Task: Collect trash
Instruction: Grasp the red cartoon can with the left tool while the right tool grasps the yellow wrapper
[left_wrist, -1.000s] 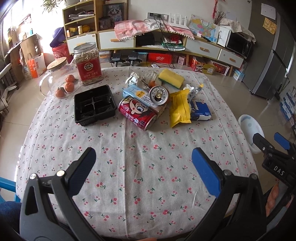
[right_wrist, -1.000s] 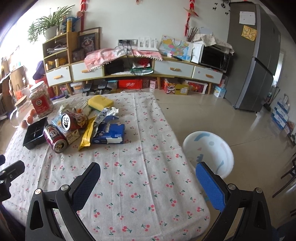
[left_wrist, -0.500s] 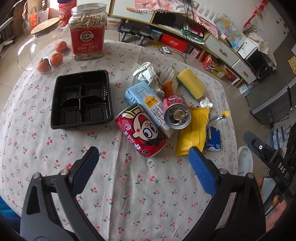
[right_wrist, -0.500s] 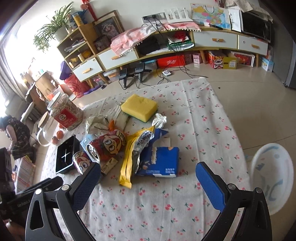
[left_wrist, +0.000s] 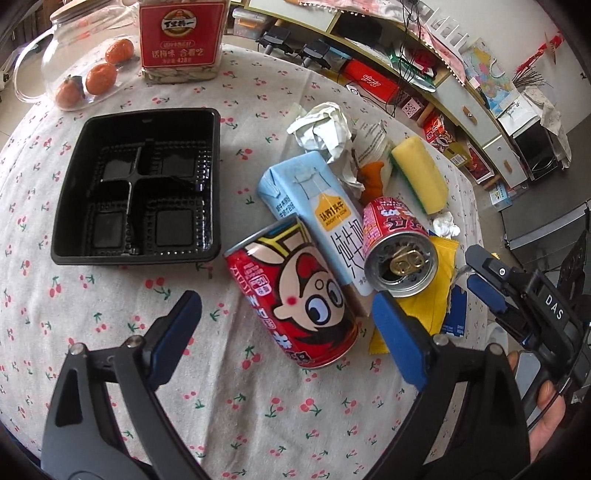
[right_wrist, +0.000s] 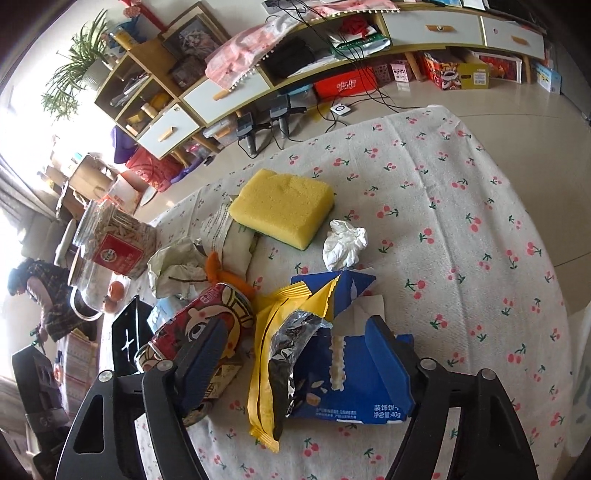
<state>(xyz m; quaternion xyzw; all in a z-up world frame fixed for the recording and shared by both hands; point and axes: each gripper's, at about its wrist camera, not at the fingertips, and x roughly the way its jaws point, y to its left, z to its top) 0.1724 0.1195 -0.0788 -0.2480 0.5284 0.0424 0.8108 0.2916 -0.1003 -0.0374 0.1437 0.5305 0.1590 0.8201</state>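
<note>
A trash pile lies on the cherry-print tablecloth (left_wrist: 110, 332). My left gripper (left_wrist: 286, 328) hangs over a red cartoon can (left_wrist: 295, 299) lying on its side; its jaws are closing, the can sits between them and the pads stay clear of it. Behind the can lie a light blue carton (left_wrist: 317, 206) and a second red can (left_wrist: 399, 251) with its pull-tab end showing. My right gripper (right_wrist: 295, 354) straddles a yellow foil wrapper (right_wrist: 269, 350) and a torn blue biscuit box (right_wrist: 354, 387); its jaws are closing without pressing on either.
A black compartment tray (left_wrist: 136, 184) sits left of the pile. Behind it stand a red-labelled jar (left_wrist: 181, 37) and a glass pot (left_wrist: 74, 74) of oranges. A yellow sponge (right_wrist: 284, 206), crumpled paper (left_wrist: 321, 125) and a tissue ball (right_wrist: 343, 243) lie at the back. A person stands far left.
Both grippers came forward and down over the pile, so the trash now fills the views. The right jaws stand narrower than before, the left slightly narrower.
</note>
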